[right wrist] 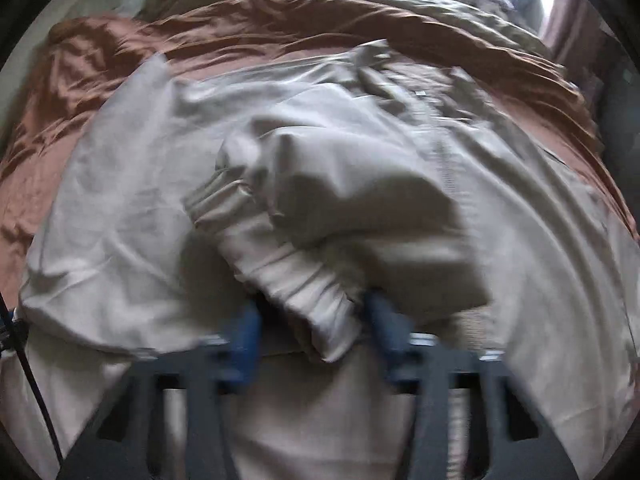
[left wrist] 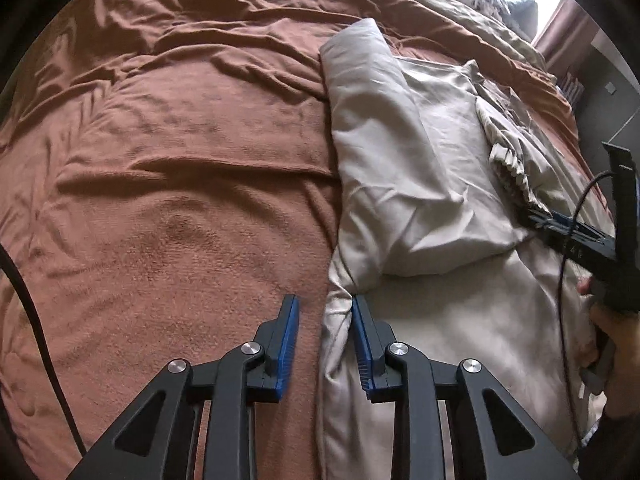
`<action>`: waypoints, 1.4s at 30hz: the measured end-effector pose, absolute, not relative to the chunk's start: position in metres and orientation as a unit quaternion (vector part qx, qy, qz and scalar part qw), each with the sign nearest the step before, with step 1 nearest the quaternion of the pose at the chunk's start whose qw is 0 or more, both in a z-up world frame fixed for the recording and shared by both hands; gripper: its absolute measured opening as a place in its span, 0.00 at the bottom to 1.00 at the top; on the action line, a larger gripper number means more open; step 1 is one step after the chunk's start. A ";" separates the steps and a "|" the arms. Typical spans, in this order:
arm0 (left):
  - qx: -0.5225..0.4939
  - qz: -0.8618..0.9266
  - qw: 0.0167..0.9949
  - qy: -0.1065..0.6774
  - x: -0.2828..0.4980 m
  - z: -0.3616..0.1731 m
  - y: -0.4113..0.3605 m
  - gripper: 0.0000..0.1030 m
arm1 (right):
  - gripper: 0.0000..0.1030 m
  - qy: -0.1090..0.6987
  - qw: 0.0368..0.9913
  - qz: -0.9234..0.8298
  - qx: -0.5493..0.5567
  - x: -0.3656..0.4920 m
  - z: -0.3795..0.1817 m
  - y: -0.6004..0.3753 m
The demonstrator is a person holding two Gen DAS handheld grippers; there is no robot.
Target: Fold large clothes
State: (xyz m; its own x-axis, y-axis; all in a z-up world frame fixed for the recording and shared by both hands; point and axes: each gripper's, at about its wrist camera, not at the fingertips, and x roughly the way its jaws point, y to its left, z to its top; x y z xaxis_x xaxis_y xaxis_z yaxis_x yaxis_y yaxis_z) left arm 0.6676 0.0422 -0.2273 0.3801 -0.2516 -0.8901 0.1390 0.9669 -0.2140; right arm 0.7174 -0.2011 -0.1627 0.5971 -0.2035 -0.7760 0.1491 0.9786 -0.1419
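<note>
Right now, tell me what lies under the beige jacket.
The beige jacket lies on a rust-brown blanket that shows around its edges. Whatever sits under the blanket is covered and cannot be seen.

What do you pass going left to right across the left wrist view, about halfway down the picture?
Black cable at the left edge → brown blanket → beige garment with its folded sleeve → right gripper at the garment's gathered edge → person's hand holding it at the right edge.
</note>
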 end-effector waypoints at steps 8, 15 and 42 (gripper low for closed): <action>-0.051 -0.108 0.831 0.544 0.668 -0.226 0.043 0.27 | 0.08 0.378 0.908 -0.047 0.175 0.681 -0.132 -0.270; -0.057 -0.099 0.830 0.546 0.670 -0.224 0.048 0.27 | 0.08 0.313 0.894 -0.049 0.318 0.627 -0.123 -0.339; -0.090 -0.094 0.848 0.514 0.683 -0.196 0.032 0.27 | 0.20 0.327 0.822 -0.055 0.464 0.581 -0.186 -0.416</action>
State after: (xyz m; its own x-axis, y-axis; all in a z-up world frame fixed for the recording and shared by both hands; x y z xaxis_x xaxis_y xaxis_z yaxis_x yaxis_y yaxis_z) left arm 0.6827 0.0320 -0.1961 0.4538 -0.2510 -0.8550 0.0667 0.9664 -0.2483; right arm 0.5808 -0.4156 -0.1856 0.7799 0.2125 -0.5887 0.3940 0.5642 0.7255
